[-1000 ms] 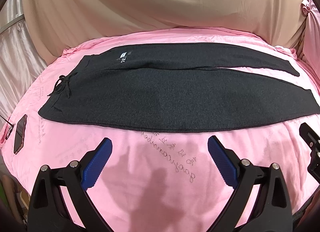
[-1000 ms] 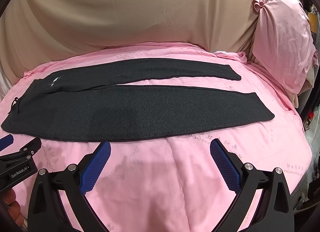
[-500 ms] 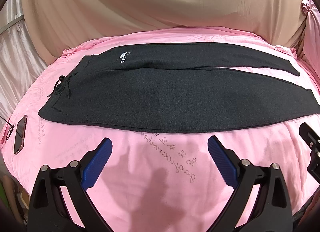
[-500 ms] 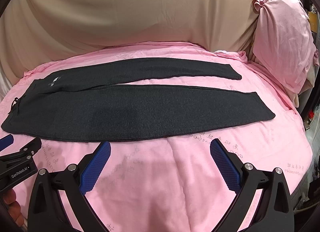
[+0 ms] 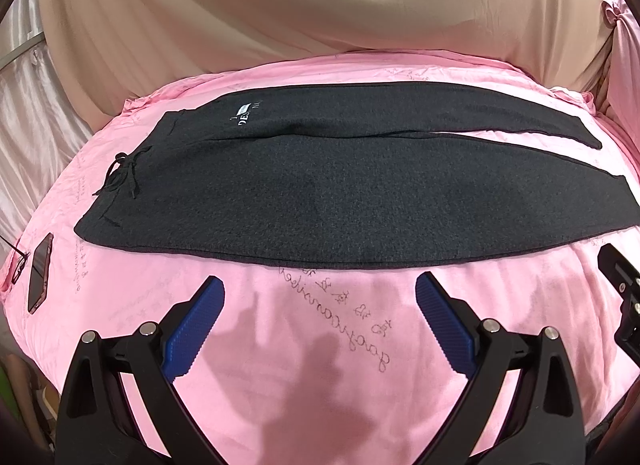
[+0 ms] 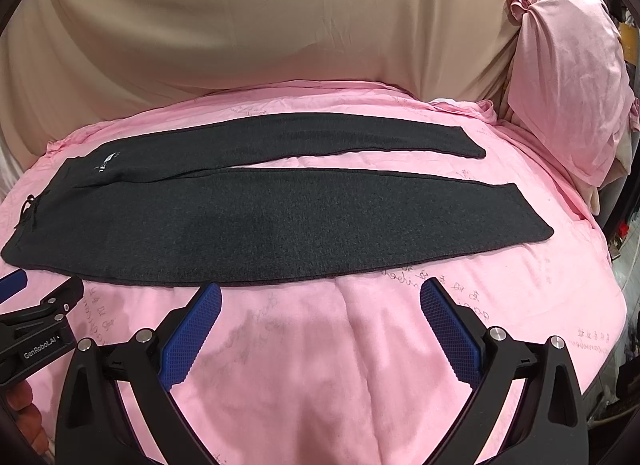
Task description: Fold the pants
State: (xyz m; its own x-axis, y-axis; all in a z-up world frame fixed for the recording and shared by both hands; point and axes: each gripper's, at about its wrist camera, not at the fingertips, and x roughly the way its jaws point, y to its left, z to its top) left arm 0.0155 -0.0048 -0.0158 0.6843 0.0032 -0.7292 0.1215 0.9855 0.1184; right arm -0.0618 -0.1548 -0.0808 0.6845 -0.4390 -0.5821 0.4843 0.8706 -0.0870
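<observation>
Dark grey pants [image 5: 320, 193] lie spread flat across a pink bed sheet [image 5: 320, 345], the waistband with its drawstring [image 5: 122, 173] toward the left end and the two legs running out to the right, parted by a narrow wedge of sheet near the cuffs. The left gripper [image 5: 320, 293] hangs just short of the pants' near edge, toward the waist half, fingers spread wide and holding nothing; the right gripper [image 6: 320, 297] hangs off the same near edge, farther toward the cuffs, its fingers likewise wide and empty. A phone [image 5: 40, 277] lies on the sheet beyond the waistband's near corner, well clear of the fabric, and a pink pillow [image 6: 568, 77] stands beyond the cuffs (neither seems likely to get in the way).

No fold has been made yet. The step in hand looks to be the first one, laying one leg over the other. To do it well, each gripper should probably come down on the near leg's outer seam, one near the waistband corner and one near the cuff, and pinch only the pants, not the sheet beneath. Both should then lift and carry together toward the far leg, so that the edge lands straight, seams aligned and cuffs matched. Uneven lifting would likely leave a diagonal crease in the knit.
</observation>
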